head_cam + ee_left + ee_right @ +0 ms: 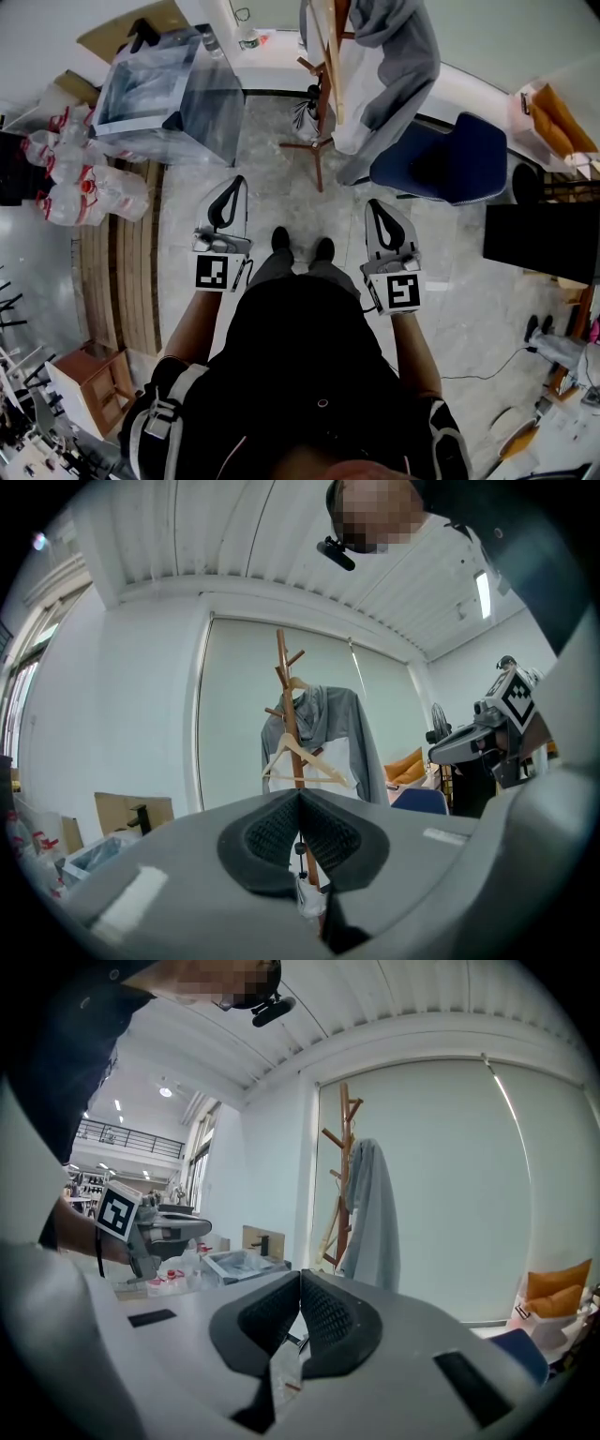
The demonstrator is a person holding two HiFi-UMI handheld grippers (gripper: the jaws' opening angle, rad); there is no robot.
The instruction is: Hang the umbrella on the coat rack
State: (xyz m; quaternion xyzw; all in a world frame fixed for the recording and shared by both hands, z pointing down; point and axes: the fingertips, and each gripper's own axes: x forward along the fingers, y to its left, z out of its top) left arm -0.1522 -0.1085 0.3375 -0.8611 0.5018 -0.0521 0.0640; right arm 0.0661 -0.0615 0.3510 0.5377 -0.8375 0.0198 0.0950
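Standing on a pale, stone-patterned floor (281,202), the person holds both tools out level in front. The left gripper (230,192) has its ribbed black pads pressed flat together with nothing between them, and the right gripper (382,214) is closed and empty in the same way. Each carries a cube with square black-and-white markers. Ahead rises the coat rack (323,94), a slim wooden pole with short angled pegs and splayed feet. A soft grey garment (403,66) drapes from it, and a bare wooden hanger (300,761) hangs just below the upper pegs. Low beside the pole sits a dark, spoked bundle (305,112) that looks like the umbrella, though I cannot tell that for sure. To the left a clear, boxy plastic bin (164,89) stands by the wall, with contents I cannot make out. Near it lie crinkled film packs of bottles (75,178) with red labels. At the far right a white tub (525,103) holds orange padded pieces, and a rounded blue chair (459,155) stands just beside the rack.
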